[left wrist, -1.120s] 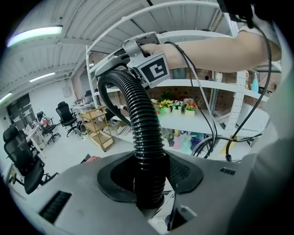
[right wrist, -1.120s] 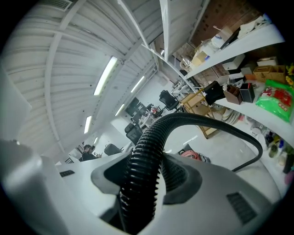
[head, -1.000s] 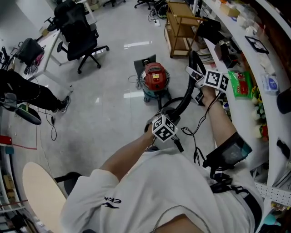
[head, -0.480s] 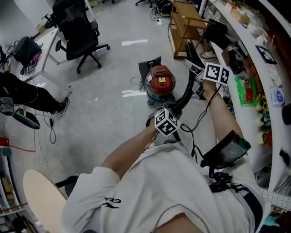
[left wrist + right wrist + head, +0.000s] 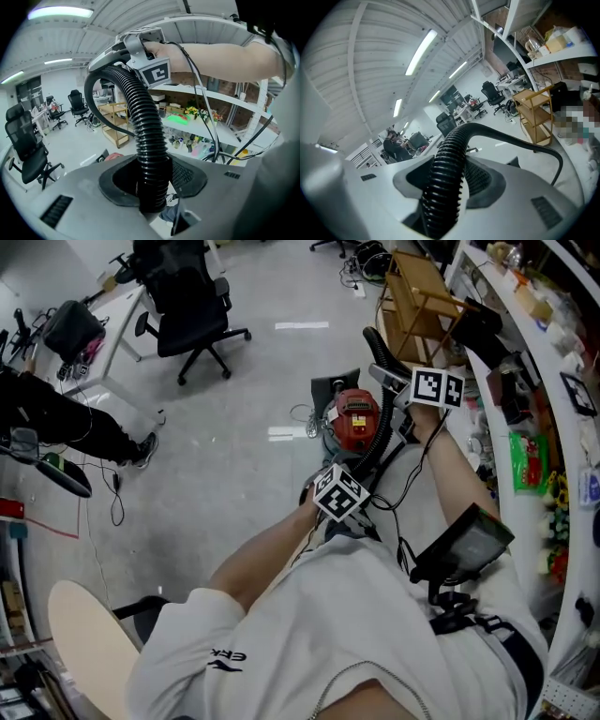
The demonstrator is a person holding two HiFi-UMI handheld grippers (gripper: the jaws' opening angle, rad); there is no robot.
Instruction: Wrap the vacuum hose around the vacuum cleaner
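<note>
Vacuum hose (image 5: 380, 427) runs betw. our two grippers, just over the red vacuum cleaner (image 5: 356, 418) on the floor (image 5: 234, 381). Left gripper (image 5: 150, 183) & right gripper (image 5: 440, 187) both clamp it. Lots of open floor on the left; shelves (image 5: 525, 352) crowd the right. Head view shows the cleaner; right gripper view doesn't.
</note>
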